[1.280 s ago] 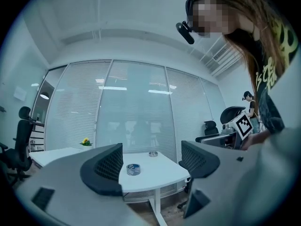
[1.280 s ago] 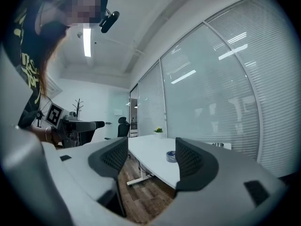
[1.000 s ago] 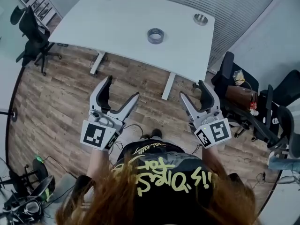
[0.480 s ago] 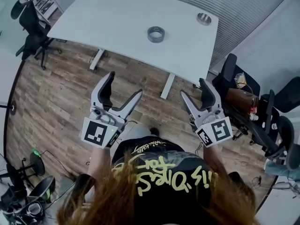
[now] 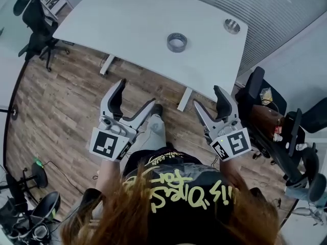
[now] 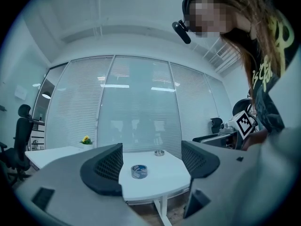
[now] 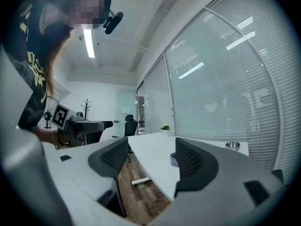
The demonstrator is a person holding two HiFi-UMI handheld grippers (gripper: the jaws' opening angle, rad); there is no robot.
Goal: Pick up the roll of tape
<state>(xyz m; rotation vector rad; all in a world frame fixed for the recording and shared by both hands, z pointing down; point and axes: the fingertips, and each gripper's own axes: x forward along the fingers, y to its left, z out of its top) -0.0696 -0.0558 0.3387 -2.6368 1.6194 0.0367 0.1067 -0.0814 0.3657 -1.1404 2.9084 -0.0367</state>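
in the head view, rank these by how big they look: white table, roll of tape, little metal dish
1. white table, by far the largest.
2. roll of tape.
3. metal dish, only slightly smaller than the tape. It sits farther from the camera, so this last ranking is unsure.

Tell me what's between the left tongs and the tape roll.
Head view: past the left tongs, only wood floor, then bare table, until the tape roll.

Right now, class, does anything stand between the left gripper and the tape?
Nothing visible does. The left gripper, jaws open, is short of the table; only bare tabletop lies before the tape. The dish sits well aside.
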